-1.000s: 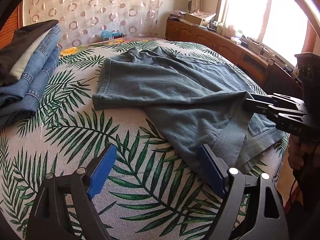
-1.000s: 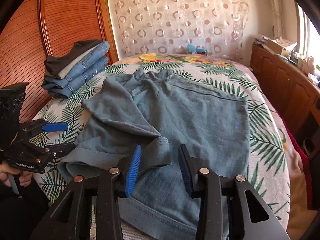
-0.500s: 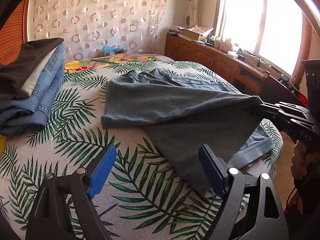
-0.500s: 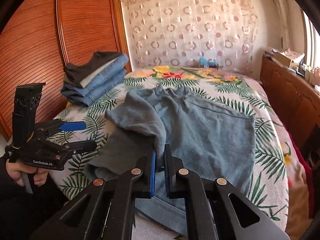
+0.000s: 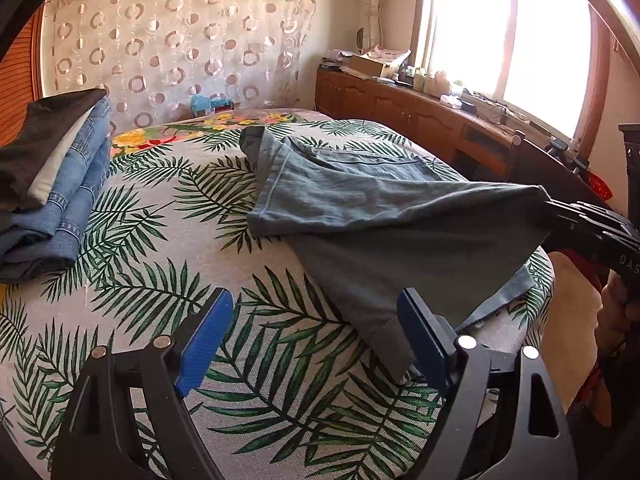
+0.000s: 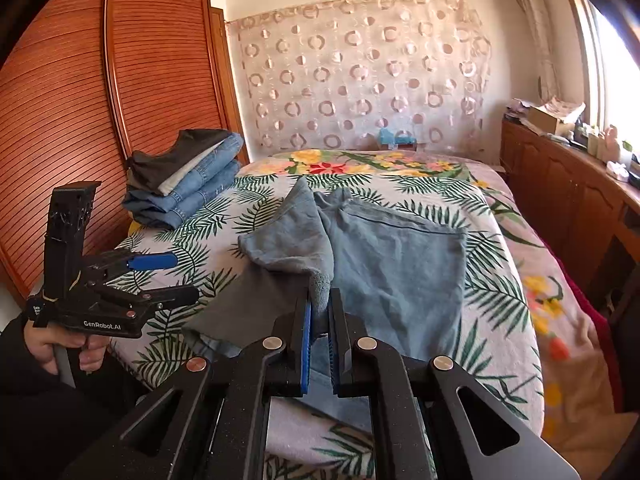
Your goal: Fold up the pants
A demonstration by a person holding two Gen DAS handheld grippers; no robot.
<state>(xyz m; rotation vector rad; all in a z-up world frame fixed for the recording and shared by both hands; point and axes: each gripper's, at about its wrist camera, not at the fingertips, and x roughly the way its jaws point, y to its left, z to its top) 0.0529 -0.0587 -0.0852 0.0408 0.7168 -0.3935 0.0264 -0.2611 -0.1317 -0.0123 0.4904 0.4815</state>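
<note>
Grey-blue pants (image 5: 360,200) lie on the palm-leaf bedspread (image 5: 160,264); they also show in the right wrist view (image 6: 392,264). My right gripper (image 6: 320,312) is shut on a corner of the pants and lifts it off the bed, so the cloth hangs taut. It shows at the right edge of the left wrist view (image 5: 560,216). My left gripper (image 5: 316,332) is open and empty above the bed's near edge, left of the lifted cloth. It also shows in the right wrist view (image 6: 168,276), held in a hand.
A stack of folded jeans and dark clothes (image 5: 48,184) sits at the bed's left side, also in the right wrist view (image 6: 188,176). A wooden cabinet (image 5: 420,120) runs under the window on the right. A wooden wardrobe (image 6: 100,120) stands left.
My right gripper closed on the pants corner and raised it up and back toward me. The left gripper stayed open and rose slightly.
</note>
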